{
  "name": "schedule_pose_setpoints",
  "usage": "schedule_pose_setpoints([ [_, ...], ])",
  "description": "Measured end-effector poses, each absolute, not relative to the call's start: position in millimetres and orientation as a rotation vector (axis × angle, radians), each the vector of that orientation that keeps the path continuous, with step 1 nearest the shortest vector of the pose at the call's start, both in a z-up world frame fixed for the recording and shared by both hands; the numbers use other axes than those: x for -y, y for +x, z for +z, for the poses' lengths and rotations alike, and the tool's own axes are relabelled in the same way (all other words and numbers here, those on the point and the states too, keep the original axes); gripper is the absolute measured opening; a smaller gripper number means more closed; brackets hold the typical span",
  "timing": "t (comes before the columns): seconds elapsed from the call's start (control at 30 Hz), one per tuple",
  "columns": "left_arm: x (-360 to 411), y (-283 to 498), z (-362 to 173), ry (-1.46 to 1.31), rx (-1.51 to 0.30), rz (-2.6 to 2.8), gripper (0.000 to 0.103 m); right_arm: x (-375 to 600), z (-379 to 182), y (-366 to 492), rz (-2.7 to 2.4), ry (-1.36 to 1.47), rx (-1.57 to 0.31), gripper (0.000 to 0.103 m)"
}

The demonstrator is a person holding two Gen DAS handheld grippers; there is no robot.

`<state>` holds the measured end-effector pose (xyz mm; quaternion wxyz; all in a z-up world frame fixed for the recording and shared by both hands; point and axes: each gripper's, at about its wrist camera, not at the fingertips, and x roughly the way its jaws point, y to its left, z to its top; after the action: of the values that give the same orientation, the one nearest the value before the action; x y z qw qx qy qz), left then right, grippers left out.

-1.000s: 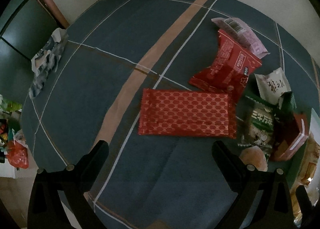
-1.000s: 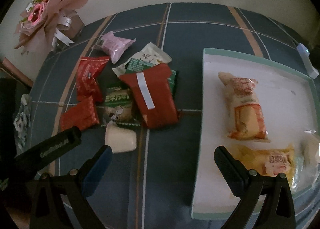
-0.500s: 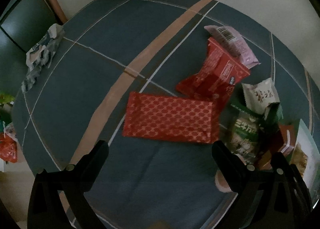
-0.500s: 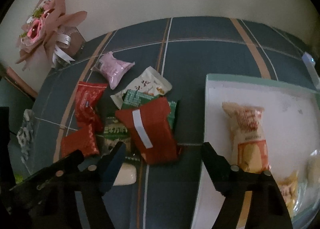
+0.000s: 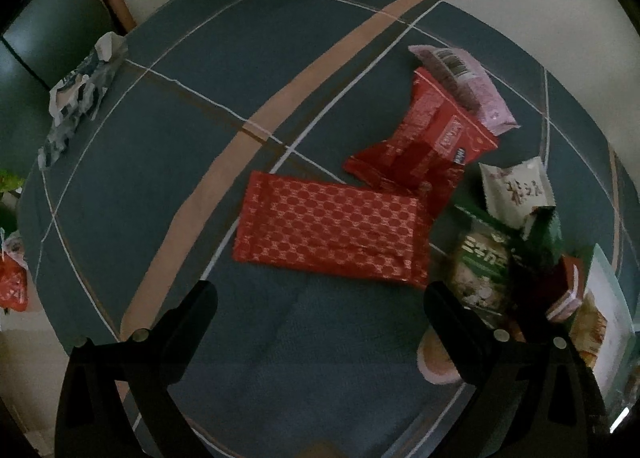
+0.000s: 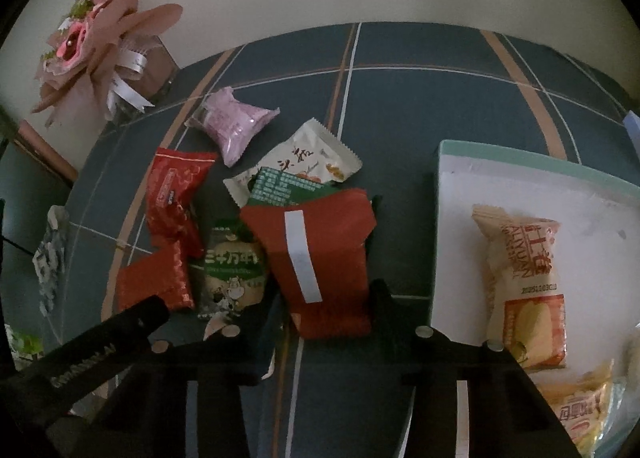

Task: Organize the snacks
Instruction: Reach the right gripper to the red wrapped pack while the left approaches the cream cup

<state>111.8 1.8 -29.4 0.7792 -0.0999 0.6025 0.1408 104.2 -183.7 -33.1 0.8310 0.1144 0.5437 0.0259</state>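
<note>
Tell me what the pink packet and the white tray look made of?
The pink packet looks like thin plastic film: glossy, crinkled, with pinched sealed ends. The white tray seems rigid and matte, with a raised pale-green rim; plastic or coated board, I cannot tell which.

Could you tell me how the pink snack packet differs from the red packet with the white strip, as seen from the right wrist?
The pink snack packet is pale, puffy and pinched at both ends; the red packet with the white strip is dark red and flatter, with folded edges. The pink one lies alone on the cloth, near the bouquet; the red one overlaps a green packet and sits between the right gripper fingers. Both remain outside the tray.
</note>
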Motion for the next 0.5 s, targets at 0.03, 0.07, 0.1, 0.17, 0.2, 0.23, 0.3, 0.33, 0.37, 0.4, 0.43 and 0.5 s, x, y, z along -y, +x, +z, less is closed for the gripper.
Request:
schedule_pose_setpoints([
  [0.03,0,112,-27,-0.216,-1.302,0.299,0.103,184,-33,103,0.054,0.241,-1.153,0.044],
  [0.07,2,111,-26,-0.215,-1.301,0.293,0.103,184,-33,102,0.054,0.244,-1.156,0.044],
  [0.1,5,111,-24,-0.215,-1.301,0.282,0.103,185,-33,101,0.055,0.25,-1.158,0.043],
  [0.17,9,111,-21,-0.216,-1.301,0.257,0.103,188,-32,99,0.058,0.265,-1.163,0.043],
  [0.2,11,111,-20,-0.219,-1.303,0.241,0.103,189,-31,97,0.058,0.27,-1.163,0.042],
  [0.23,13,110,-19,-0.224,-1.305,0.228,0.103,191,-30,96,0.056,0.273,-1.161,0.042],
  [0.3,16,110,-16,-0.231,-1.306,0.213,0.103,193,-24,91,0.058,0.27,-1.146,0.042],
  [0.33,18,109,-14,-0.233,-1.305,0.208,0.103,193,-21,90,0.06,0.269,-1.14,0.042],
  [0.37,19,109,-12,-0.235,-1.303,0.204,0.103,193,-19,88,0.062,0.269,-1.134,0.042],
  [0.4,20,109,-10,-0.238,-1.3,0.198,0.103,195,-16,86,0.063,0.273,-1.128,0.042],
  [0.43,21,108,-9,-0.239,-1.297,0.194,0.103,196,-13,84,0.064,0.282,-1.126,0.042],
  [0.5,25,108,-5,-0.233,-1.294,0.184,0.103,199,-10,80,0.065,0.295,-1.12,0.042],
])
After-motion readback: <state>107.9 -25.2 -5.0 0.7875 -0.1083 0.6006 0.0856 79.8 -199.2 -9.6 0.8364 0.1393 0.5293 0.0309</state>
